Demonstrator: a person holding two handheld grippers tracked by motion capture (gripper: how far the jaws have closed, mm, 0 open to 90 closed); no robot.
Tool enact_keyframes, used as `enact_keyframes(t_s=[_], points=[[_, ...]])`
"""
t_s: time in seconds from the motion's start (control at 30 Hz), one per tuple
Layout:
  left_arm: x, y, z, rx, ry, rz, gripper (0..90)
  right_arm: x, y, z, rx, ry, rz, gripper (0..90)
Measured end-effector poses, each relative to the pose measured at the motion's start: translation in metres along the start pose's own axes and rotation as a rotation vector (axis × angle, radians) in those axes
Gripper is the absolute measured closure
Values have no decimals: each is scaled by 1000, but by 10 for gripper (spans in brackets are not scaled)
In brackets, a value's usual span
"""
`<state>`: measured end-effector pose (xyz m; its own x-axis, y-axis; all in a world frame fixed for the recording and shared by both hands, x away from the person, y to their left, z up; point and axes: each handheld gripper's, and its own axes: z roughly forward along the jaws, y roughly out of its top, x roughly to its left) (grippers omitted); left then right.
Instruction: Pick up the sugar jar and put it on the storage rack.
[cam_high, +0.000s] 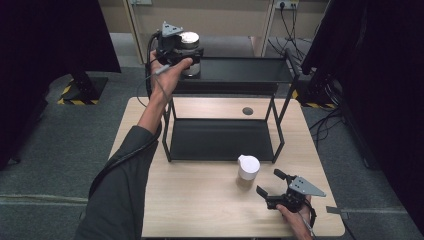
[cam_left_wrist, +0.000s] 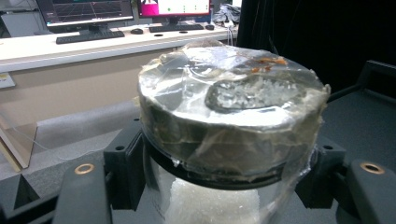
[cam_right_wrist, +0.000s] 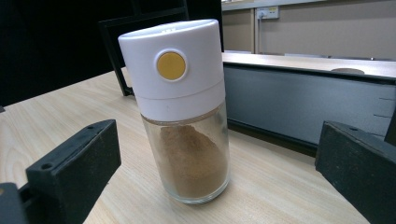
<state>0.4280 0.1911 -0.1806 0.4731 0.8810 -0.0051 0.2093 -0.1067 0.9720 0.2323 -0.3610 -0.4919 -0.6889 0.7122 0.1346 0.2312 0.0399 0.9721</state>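
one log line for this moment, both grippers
left gripper: shut on jar, top shelf | right gripper: open, facing shaker on table

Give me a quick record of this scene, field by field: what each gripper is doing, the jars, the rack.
left gripper: shut on the sugar jar, at the rack's top shelf
sugar jar: silver lid wrapped in clear film, white grains inside
right gripper: open, jaws either side of the spice jar, not touching
spice jar: upright on the table, white cap, brown powder
rack: black, two shelves
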Motion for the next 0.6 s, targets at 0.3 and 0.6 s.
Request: enact_keyframes(t_s=[0.3, 0.6], points=[[-4, 2, -1, 10, 13, -15, 115, 0, 0, 1, 1, 1, 0, 4], [-5, 0, -4, 6, 40, -45, 10, 0, 0, 1, 3, 0, 0, 4]])
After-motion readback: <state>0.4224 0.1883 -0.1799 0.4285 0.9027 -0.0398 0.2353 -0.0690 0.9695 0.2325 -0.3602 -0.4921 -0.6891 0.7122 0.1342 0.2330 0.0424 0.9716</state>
